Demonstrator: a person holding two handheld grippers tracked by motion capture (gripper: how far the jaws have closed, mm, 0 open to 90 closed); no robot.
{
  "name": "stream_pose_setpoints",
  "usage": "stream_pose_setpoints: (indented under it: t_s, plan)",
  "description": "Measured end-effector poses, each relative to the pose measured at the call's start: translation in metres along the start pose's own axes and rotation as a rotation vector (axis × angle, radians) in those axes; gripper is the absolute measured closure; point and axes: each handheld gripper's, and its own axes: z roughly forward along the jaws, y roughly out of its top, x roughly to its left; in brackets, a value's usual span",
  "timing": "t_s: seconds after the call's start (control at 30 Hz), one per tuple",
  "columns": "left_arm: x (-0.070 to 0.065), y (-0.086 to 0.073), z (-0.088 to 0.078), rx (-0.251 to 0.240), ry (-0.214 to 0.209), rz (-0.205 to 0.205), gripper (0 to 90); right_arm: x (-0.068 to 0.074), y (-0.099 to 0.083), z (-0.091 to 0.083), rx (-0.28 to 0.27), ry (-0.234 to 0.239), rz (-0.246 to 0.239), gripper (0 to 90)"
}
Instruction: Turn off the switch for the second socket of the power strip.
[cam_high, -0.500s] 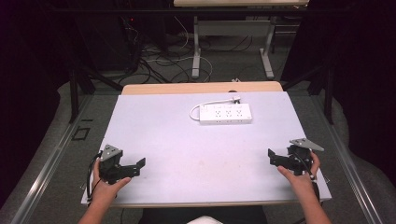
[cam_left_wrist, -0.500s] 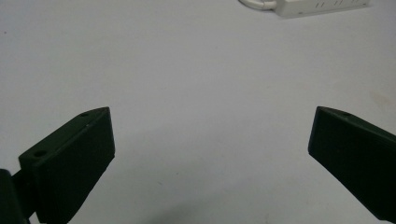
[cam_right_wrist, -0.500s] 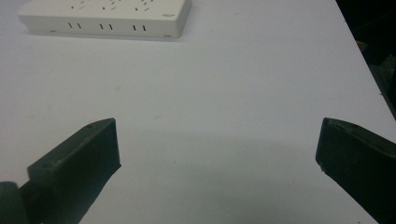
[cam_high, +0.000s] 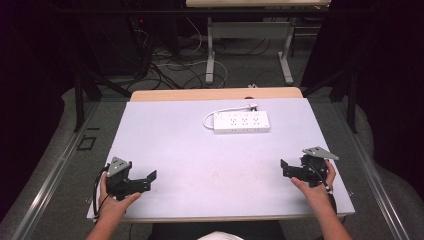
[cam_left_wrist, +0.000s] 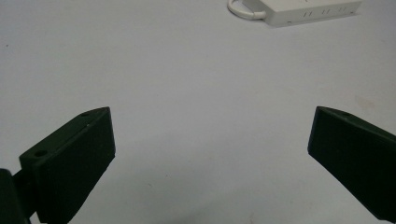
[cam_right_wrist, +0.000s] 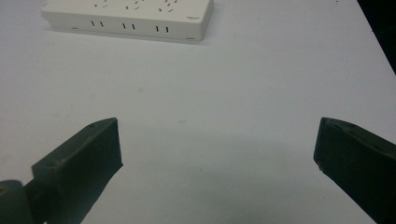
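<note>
White power strip (cam_high: 241, 122) is lying untouched at the far centre of the bench (cam_high: 165, 140). Left hand-held gripper (cam_high: 144, 180) and right hand-held gripper (cam_high: 289, 169) are resting near, jaws wide, holding nothing; no work is showing yet.

Room dim w/ dark curtains or walls on both sides; grey floor (cam_high: 240, 70) beyond the white-topped table (cam_high: 170, 140), whose far edge is light wood. Another table (cam_high: 250, 4) farther back, pale top, white legs, w/ a tangle of black and white cables (cam_high: 170, 60) on the floor by it. Metal rails (cam_high: 45, 190) run along floor left & right of the table.
</note>
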Motion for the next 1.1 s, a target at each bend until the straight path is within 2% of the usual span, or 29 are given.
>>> stream_pose_setpoints:
  t_s: [0.2, 0.33, 0.47, 0.57, 0.7, 0.83, 0.93, 1.1]
  plan:
    - [-0.001, -0.001, -0.004, -0.012, 0.004, -0.005, 0.9, 0.007, 0.003, 0.001, 0.004, 0.028, -0.019, 4.2]
    - [-0.001, -0.001, -0.004, -0.02, 0.012, -0.009, 1.2, 0.01, 0.005, 0.003, 0.003, 0.019, -0.029, 6.5]
    - [-0.002, -0.001, -0.004, -0.02, 0.017, -0.012, 1.4, 0.015, 0.008, 0.004, 0.013, 0.031, -0.026, 9.6]
    - [-0.002, -0.001, -0.003, -0.022, 0.02, -0.011, 1.6, 0.015, 0.01, 0.007, 0.033, 0.022, -0.05, 13.5]
    - [-0.004, -0.001, -0.002, -0.021, 0.016, -0.016, 2.0, 0.015, 0.014, 0.01, 0.056, 0.037, -0.021, 14.7]
    - [-0.003, -0.002, -0.003, -0.02, 0.017, -0.012, 2.0, 0.017, 0.019, 0.012, 0.067, 0.048, -0.014, 15.0]
    - [-0.003, -0.002, -0.003, -0.022, 0.019, -0.016, 2.0, 0.019, 0.025, 0.015, 0.064, 0.039, -0.031, 15.1]
    - [-0.003, -0.002, -0.004, -0.022, 0.02, -0.004, 2.0, 0.026, 0.034, 0.019, 0.08, 0.058, -0.071, 15.3]
